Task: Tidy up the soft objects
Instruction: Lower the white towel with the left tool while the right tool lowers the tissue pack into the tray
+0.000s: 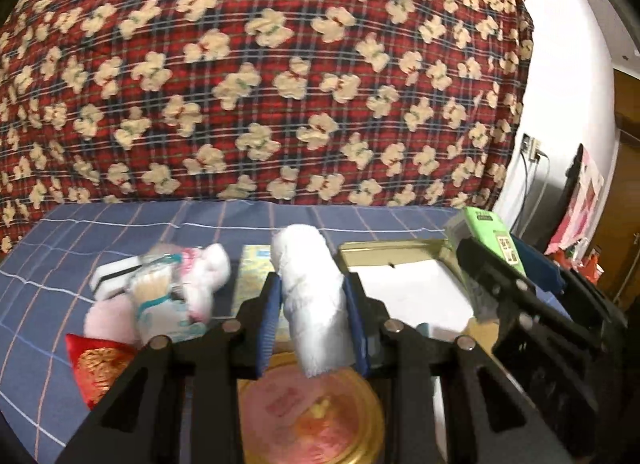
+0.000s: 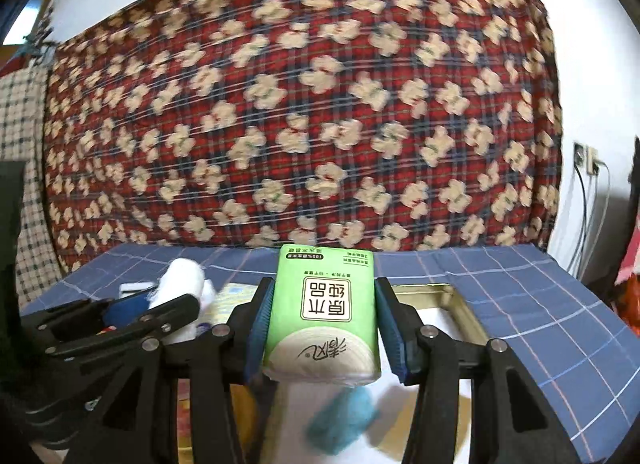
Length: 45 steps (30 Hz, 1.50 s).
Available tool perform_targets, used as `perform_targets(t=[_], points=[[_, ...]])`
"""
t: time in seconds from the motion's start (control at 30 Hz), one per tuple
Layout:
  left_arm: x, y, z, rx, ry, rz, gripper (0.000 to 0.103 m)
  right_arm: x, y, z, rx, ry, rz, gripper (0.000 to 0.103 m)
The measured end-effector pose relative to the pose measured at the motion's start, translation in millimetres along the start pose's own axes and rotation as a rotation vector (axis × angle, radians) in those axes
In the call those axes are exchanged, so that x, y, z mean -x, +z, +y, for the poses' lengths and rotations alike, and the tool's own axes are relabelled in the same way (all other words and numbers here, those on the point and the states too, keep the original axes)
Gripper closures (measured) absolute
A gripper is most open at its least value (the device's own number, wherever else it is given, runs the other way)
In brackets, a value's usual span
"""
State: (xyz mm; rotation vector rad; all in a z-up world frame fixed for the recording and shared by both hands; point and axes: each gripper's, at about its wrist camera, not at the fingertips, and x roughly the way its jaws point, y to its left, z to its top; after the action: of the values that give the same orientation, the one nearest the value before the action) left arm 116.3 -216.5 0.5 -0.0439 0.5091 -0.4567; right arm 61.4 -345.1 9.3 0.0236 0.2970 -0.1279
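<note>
Clamping a white rolled cloth [image 1: 310, 304] in my left gripper [image 1: 312, 318], I held it above a round tin [image 1: 316, 420], while my right gripper [image 2: 322, 330] squeezed a green tissue pack [image 2: 323, 312] over the open box [image 2: 460, 308].

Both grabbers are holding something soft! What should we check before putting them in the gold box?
1. Left gripper has the white rolled towel between its jaws: ok.
2. Right gripper has the green tissue pack squeezed between its jaws: ok.
3. The gold tin box is open, with its white bottom showing: ok.
4. Room left in the box: cannot tell, the grippers hide much of it; a blue fuzzy thing lies below the pack.
5. The two grippers have space between them: ok, but close.
6. The pile of other soft toys is out of the way on the left: ok.
</note>
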Motion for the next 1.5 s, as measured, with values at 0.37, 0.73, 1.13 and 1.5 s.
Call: perform_targets(t=[0.37, 0.73, 1.13, 1.5], points=[[-29.2, 6.7, -44.2, -0.072, -0.071, 0.11, 0.072, -26.4, 9.5, -61.2, -0.077, 0.001, 0.135, 0.051], [-57.3, 9.8, -70.4, -0.118, -0.08, 0.198, 0.072, -54.0, 0.8, -90.1, -0.107, 0.012, 0.264, 0.051], [-72.4, 6.5, -84.2, -0.161, -0.069, 0.239, 0.072, -58.9, 4.2, -110.2, -0.124, -0.01, 0.28, 0.051], [-77.6, 5.5, -87.2, -0.166, -0.078, 0.254, 0.072, -62.9, 3.9, -113.0, -0.126, -0.003, 0.281, 0.051]])
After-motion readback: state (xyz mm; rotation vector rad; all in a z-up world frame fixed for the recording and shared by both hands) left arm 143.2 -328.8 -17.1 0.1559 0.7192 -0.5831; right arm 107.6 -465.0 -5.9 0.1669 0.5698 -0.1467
